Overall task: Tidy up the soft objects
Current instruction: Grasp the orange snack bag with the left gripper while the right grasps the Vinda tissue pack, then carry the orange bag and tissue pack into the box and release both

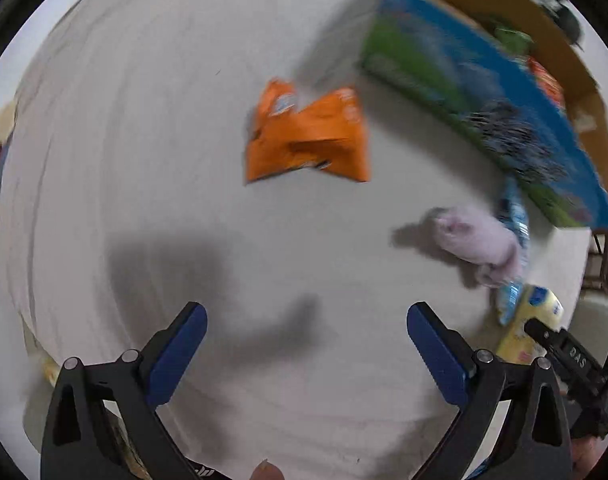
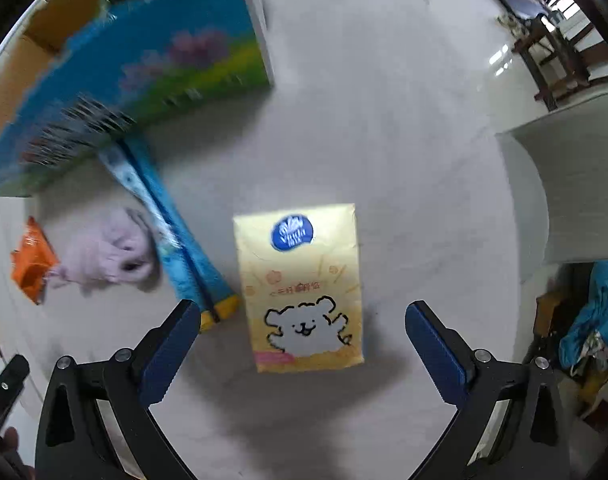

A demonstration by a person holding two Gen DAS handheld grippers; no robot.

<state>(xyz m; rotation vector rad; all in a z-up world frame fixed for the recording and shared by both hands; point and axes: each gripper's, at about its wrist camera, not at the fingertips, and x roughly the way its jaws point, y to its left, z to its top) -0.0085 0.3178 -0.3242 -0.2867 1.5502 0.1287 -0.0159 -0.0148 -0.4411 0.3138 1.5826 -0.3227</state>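
Observation:
A yellow tissue pack (image 2: pixel 301 292) with a white bear drawing lies on the white table, straight ahead of my open, empty right gripper (image 2: pixel 302 316). To its left lie a long blue packet (image 2: pixel 171 228), a pale pink plush toy (image 2: pixel 107 254) and an orange snack bag (image 2: pixel 31 262). In the left wrist view, the orange bag (image 1: pixel 308 136) lies ahead of my open, empty left gripper (image 1: pixel 307 320). The pink plush (image 1: pixel 478 240), the blue packet (image 1: pixel 516 216) and the yellow pack (image 1: pixel 532 328) sit at the right. The right gripper (image 1: pixel 560 350) shows at the right edge.
A blue and green carton (image 1: pixel 476 92) (image 2: pixel 143 68) stands at the back with a cardboard box (image 1: pixel 504 4) behind it holding snack packets. The white table (image 2: pixel 384 140) ends at the right, with chairs and floor clutter (image 2: pixel 584 320) beyond.

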